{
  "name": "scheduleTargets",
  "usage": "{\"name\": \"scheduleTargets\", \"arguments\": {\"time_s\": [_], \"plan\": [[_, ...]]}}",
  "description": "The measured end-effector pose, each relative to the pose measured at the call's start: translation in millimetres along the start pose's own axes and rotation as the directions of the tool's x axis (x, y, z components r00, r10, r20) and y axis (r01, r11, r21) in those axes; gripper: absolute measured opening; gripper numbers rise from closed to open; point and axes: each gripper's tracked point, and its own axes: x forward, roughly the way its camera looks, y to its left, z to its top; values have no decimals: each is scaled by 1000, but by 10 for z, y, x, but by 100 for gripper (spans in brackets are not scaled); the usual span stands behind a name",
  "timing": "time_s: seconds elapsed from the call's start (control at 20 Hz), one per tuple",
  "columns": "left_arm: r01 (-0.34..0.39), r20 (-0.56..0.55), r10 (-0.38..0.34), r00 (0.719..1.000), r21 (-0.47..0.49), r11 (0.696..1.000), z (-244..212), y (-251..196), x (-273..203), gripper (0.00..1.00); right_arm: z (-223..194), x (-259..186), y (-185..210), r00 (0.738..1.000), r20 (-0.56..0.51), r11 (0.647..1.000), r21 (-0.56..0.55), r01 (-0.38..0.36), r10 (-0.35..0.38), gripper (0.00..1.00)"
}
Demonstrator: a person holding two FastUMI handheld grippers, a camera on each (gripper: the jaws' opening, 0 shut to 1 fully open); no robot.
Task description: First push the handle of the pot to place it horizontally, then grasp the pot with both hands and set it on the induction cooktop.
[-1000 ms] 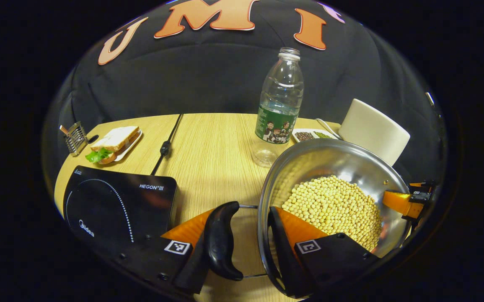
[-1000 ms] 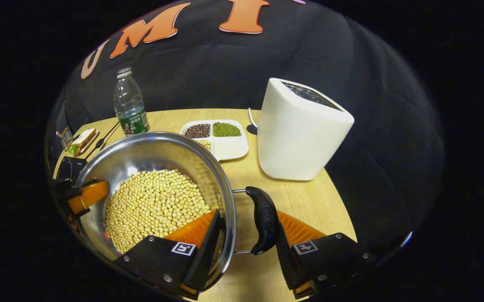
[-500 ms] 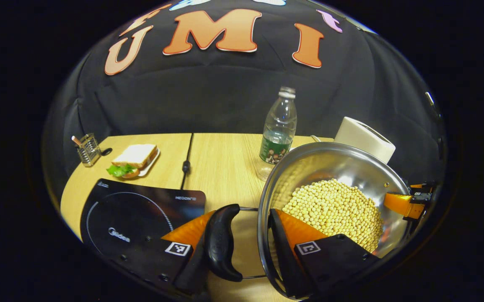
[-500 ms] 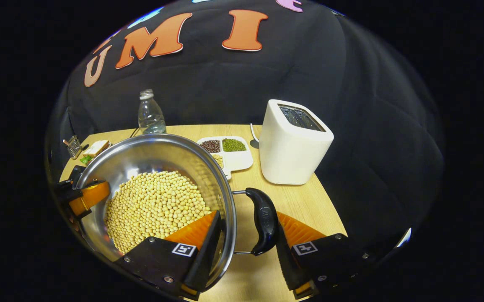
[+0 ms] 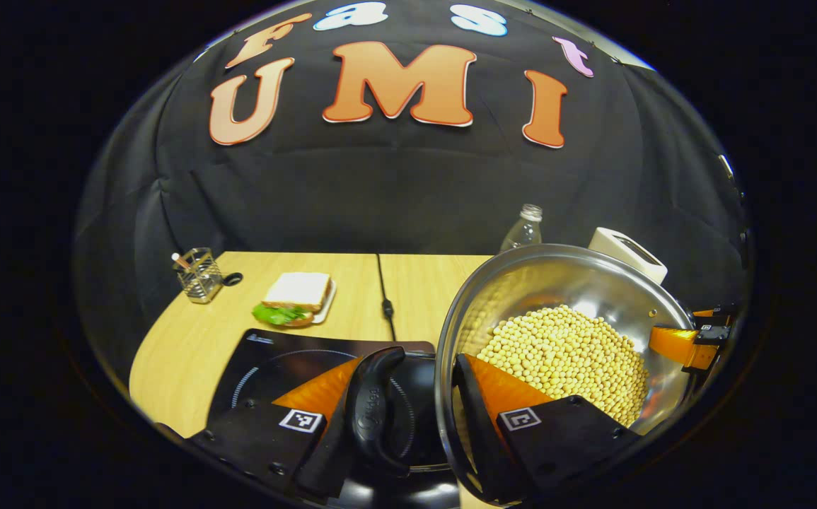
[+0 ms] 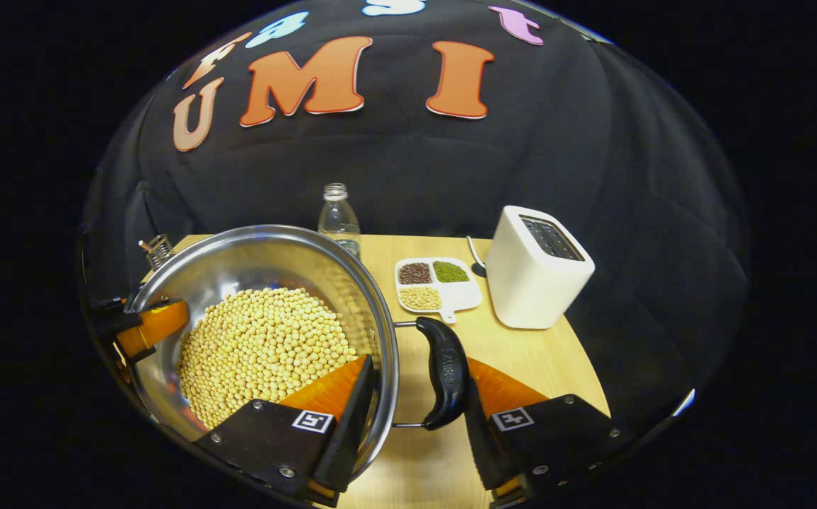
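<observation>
Carry step: left tongs and right tongs each clamp pot wall and side handle, aloft beside cooktop. Next: centre over it, lower level.

A light wooden table is filling the lower half of both views, while black cloth wall is hanging behind it, creased and dim.
</observation>
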Motion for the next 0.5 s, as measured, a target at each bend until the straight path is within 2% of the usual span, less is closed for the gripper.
{"name": "scheduleTargets", "arguments": {"time_s": [0.25, 0.3, 0.35, 0.5], "plan": [[-59, 4, 59, 998, -26, 998, 15, 564, -198, 74, 81, -71, 553, 998, -3, 998, -20, -67, 67, 64], [-70, 7, 70, 998, -33, 997, 21, 644, -243, 74, 103, -74, 659, 997, 2, 997, -27, -77, 77, 59], [-79, 7, 80, 997, -35, 996, 23, 739, -271, 74, 131, -79, 752, 996, 10, 996, -35, -86, 87, 64], [-106, 16, 106, 994, -41, 994, 44, 988, -361, 76, 195, -122, 999, 993, 27, 993, -49, -109, 111, 64]]}}
